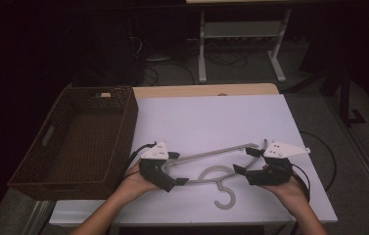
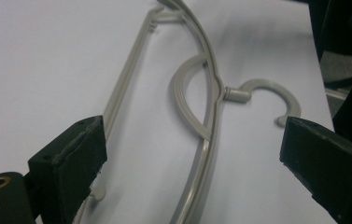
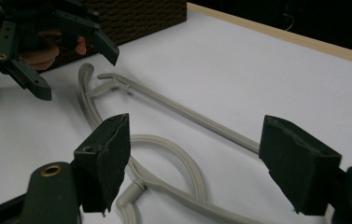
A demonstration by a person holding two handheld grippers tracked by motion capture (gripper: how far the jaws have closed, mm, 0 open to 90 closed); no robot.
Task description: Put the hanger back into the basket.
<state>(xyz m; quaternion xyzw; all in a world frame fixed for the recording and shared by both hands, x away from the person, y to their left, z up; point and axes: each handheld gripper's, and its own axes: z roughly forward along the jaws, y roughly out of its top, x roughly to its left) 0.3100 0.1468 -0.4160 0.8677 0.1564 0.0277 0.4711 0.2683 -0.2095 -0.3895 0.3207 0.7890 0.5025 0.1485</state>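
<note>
A grey plastic hanger (image 1: 211, 153) lies flat on the white table top (image 1: 211, 117), its hook (image 1: 226, 198) pointing toward the near edge. My left gripper (image 1: 178, 168) is open at the hanger's left end. The left gripper view has that end of the hanger (image 2: 211, 107) running between the wide-apart jaws of the left gripper (image 2: 197, 163). My right gripper (image 1: 244, 160) is open at the right end. In the right gripper view the hanger (image 3: 187, 112) passes between the spread jaws of the right gripper (image 3: 201, 158), with the left gripper (image 3: 75, 72) beyond it.
A brown wicker basket (image 1: 123, 98) stands on the table's left side, its wall (image 3: 131, 18) just behind the left gripper. A wooden strip (image 1: 196, 90) marks the far edge. A white desk frame (image 1: 201, 49) and cables are on the floor beyond.
</note>
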